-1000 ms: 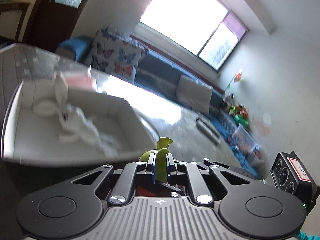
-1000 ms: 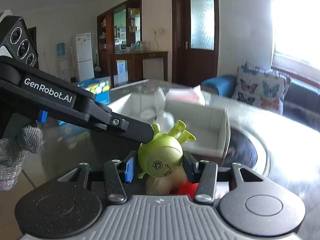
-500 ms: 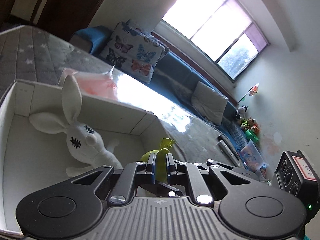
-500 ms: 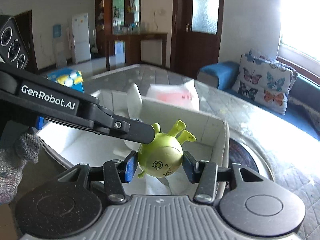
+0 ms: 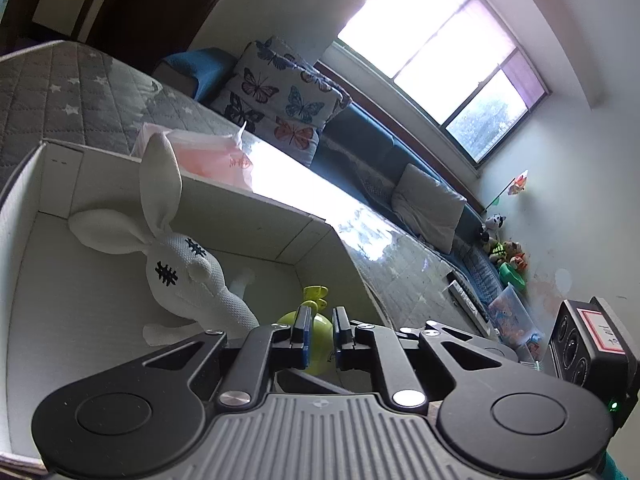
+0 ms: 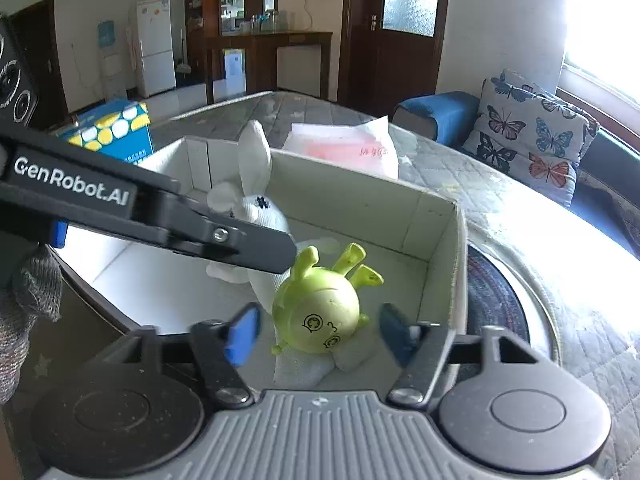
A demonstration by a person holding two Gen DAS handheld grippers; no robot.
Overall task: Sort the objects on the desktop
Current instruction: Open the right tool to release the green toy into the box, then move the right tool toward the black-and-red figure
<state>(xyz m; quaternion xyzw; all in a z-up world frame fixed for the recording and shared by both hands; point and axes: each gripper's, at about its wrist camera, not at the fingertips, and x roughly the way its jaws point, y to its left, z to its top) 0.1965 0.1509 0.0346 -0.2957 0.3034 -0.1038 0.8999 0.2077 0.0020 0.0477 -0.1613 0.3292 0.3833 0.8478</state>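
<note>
Right wrist view: right tongs (image 6: 318,334) released, blue pads spread wide on either side of the green toy (image 6: 318,316) and clear of it. Green toy lies upside down inside the white box (image 6: 440,232), near its right corner, resting against the white rabbit (image 6: 256,204). Left tongs (image 6: 276,258) reach in from the left, their tip at the toy's upper left side; contact cannot be told from this angle. Pink bag (image 6: 344,146) lies on the table (image 6: 500,200) just behind the box; blue carton (image 6: 116,128) stands beyond the table's far left edge.

Left wrist view: left tongs (image 5: 320,326) nearly closed, with the green toy (image 5: 320,334) seen in the narrow gap between the pads; whether they grip it cannot be told. White rabbit (image 5: 180,264) lies in the box (image 5: 248,216) to the left of the toy, one ear upright
</note>
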